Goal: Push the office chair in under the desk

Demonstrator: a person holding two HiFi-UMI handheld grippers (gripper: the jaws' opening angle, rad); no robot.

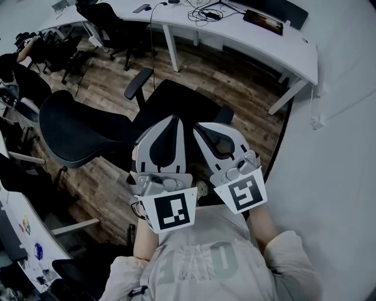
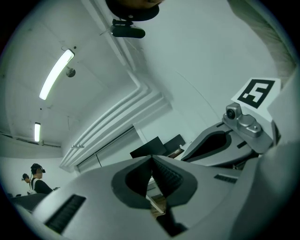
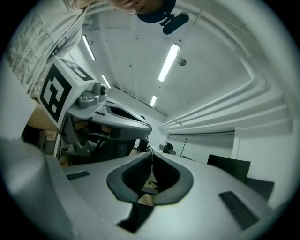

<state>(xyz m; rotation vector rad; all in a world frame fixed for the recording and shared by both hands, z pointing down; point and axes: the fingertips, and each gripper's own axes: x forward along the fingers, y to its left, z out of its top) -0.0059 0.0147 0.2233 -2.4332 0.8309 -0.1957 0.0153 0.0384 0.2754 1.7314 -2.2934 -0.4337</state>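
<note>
Left tongs (image 1: 175,119) and right tongs (image 1: 196,126) are closed, empty. The office chair (image 1: 176,97) lies just ahead, worktop (image 1: 247,44) beyond it.

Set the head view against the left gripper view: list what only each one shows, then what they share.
Only the head view: the black office chair on the wood floor, standing clear of the white desk with its cables. Only the left gripper view: the ceiling with its strip light and the conduits running along it. Both: the left gripper and right gripper, side by side, each with jaws shut and nothing between them.
</note>
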